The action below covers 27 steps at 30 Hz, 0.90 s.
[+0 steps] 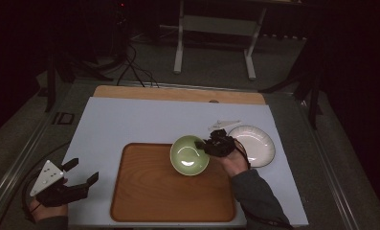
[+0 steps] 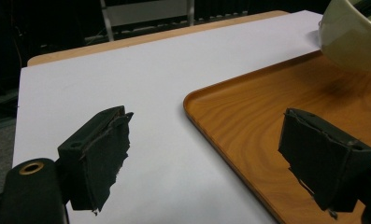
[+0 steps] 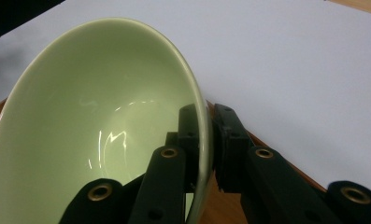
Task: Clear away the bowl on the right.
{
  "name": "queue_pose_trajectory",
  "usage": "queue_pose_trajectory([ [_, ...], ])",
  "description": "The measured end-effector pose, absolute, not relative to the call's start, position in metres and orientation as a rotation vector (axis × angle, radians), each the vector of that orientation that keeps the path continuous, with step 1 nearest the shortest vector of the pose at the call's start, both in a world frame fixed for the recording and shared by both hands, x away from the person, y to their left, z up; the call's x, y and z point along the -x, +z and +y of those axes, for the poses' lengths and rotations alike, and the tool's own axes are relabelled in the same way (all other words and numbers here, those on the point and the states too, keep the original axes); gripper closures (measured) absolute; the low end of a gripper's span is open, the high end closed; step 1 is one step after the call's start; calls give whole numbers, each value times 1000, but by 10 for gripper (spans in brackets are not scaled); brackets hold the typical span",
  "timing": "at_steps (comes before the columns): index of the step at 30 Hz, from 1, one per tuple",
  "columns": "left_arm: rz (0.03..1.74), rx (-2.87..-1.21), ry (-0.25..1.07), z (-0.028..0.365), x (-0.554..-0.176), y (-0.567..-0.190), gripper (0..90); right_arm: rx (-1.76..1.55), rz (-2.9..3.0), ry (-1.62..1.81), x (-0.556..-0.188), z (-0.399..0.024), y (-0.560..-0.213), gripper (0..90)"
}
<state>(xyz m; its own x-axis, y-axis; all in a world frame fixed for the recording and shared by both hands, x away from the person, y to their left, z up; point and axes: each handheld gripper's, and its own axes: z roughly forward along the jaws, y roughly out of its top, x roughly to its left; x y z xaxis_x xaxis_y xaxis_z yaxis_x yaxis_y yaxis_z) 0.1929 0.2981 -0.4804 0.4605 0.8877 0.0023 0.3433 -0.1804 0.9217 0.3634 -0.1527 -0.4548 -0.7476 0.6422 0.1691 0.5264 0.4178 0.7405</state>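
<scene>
So the surface (image 1: 130, 120) has a white sheet over it with loads of open room on the far and left side, nothing to bump into there. The near edge is close to the person though, and the right edge sits just past the white plate (image 1: 254, 143).

The wooden tray (image 1: 168, 201) takes up the near middle. It has a low raised lip all round, so anything coming in low needs to clear that first.

The green bowl (image 1: 189, 154) is over the tray's far right corner, tilted, and looks lifted rather than resting. It's glazed ceramic I reckon, so stiff, a bit heavy, slick and chippable. Pinching the rim is the only real hold, and it could swing or slip from one point.

The right gripper (image 3: 206, 149) has its jaws clamped tight on that rim, one inside, one outside. The left gripper (image 1: 80, 177) sits near left with jaws wide apart, holding nothing.
</scene>
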Motion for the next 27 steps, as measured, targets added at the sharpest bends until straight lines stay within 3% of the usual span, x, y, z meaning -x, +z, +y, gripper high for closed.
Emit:
queue_pose_trajectory([
  [27, 1061, -1740, 708, 298, -192, -480, 158, -1044, 2602, 1204, -355, -136, -484, 822],
])
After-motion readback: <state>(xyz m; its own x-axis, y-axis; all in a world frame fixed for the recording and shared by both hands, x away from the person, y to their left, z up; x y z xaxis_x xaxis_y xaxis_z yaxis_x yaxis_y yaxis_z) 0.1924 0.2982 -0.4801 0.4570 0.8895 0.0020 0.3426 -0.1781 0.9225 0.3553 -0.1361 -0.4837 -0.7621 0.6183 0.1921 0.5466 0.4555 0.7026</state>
